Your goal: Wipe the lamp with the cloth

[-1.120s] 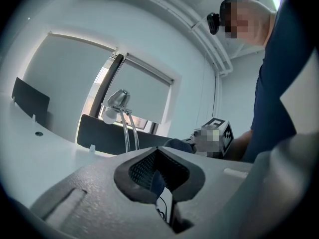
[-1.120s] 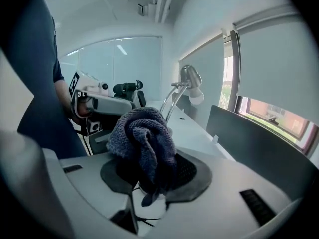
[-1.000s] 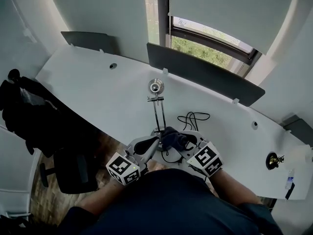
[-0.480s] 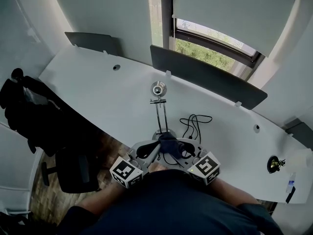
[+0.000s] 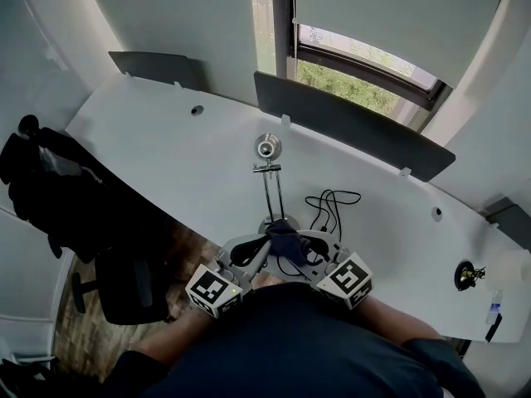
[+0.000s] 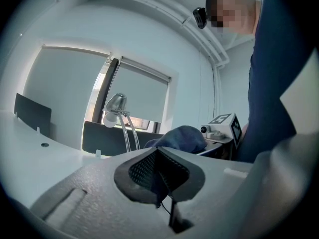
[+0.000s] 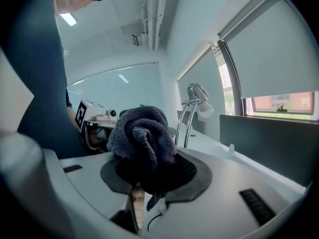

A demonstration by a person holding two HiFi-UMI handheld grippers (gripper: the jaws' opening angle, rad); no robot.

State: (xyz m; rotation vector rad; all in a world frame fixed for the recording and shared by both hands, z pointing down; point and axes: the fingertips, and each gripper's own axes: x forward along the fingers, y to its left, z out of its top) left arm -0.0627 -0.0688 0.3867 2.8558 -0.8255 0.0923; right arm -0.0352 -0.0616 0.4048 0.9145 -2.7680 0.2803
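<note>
Head view: your right gripper is squeezed tight on the cloth. The cloth sits low by the foot of the lamp, near the edge of the desk. Your left gripper is pressed together with nothing in it. Since a second ago, the cloth has moved a little toward the lamp's pole.

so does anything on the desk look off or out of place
Nothing really stands out. The lamp stands upright on the desk, nothing is spilled, and the cloth is bunched in the right gripper. Only the black cable beside the lamp lies in a loose tangle.
</note>
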